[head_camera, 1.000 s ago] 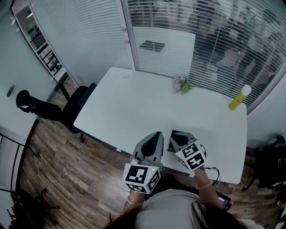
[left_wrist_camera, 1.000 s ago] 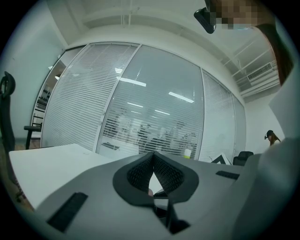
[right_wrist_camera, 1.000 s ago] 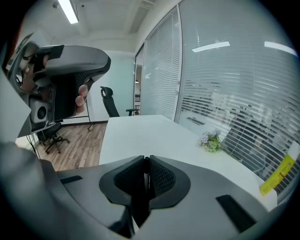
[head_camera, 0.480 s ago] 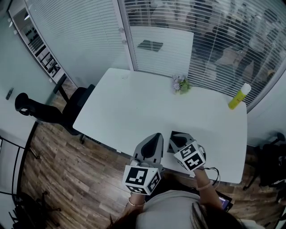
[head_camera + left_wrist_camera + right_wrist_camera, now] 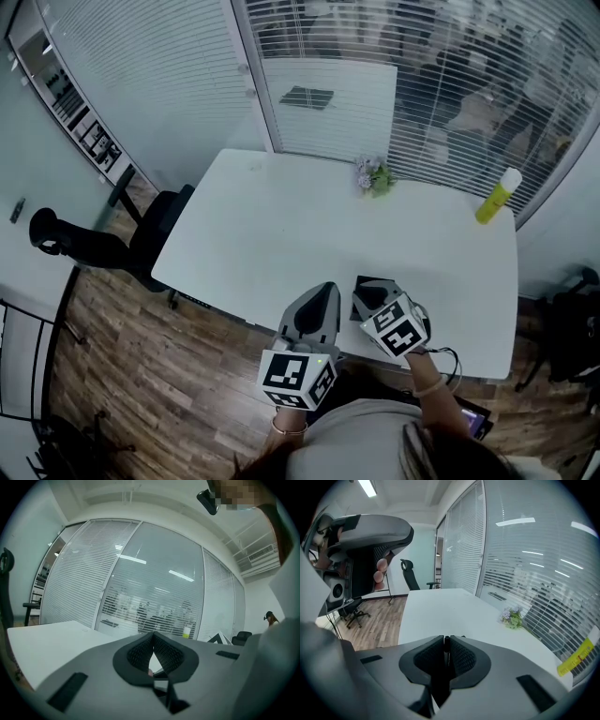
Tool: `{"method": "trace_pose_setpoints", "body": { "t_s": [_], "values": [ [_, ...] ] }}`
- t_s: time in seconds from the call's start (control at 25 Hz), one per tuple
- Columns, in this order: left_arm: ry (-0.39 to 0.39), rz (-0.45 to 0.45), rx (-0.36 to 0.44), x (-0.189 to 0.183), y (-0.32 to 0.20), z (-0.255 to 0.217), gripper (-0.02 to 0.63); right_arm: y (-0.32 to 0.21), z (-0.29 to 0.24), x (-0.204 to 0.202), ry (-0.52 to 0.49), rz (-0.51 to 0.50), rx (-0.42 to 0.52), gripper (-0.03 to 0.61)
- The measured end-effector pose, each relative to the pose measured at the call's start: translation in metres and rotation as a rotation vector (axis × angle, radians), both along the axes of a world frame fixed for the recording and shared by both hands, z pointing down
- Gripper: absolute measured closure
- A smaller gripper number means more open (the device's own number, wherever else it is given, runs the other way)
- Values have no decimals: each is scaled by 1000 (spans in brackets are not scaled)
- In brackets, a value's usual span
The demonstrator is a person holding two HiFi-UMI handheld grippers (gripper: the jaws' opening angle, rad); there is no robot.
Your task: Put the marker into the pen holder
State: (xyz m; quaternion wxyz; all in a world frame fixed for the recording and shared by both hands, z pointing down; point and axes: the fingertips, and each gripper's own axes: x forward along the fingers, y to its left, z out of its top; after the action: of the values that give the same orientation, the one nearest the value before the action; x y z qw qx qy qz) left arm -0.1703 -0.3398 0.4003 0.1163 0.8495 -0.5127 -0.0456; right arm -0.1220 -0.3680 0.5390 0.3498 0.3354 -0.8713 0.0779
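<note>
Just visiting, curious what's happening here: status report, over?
Left tool shut, nothing seen in it. Right tool shut on thin dark marker. Pen holder not clearly made out. On table: flowers, yellow bottle, at far edge.

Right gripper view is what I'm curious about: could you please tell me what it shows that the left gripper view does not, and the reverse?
Only the right gripper view shows the thin dark marker, pinched upright in the shut right claw, and the small flower bunch on the table. Only the left gripper view looks along the left claw, whose pads meet with nothing visible between them. Both show the white table, the yellow bottle and the window blinds.
</note>
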Motion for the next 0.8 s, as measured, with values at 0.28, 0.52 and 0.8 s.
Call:
{"method": "trace_pose_setpoints", "body": {
  "t_s": [0.28,0.52,0.8],
  "values": [
    [4,-3,3,0,3,0,595,1,2,0,35,-27,8,506],
    [-8,8,0,3,5,0,595,0,1,0,26,-23,14,479],
    [-13,5,4,5,8,-2,595,1,-20,-1,-43,-5,48,474]
  ]
}}
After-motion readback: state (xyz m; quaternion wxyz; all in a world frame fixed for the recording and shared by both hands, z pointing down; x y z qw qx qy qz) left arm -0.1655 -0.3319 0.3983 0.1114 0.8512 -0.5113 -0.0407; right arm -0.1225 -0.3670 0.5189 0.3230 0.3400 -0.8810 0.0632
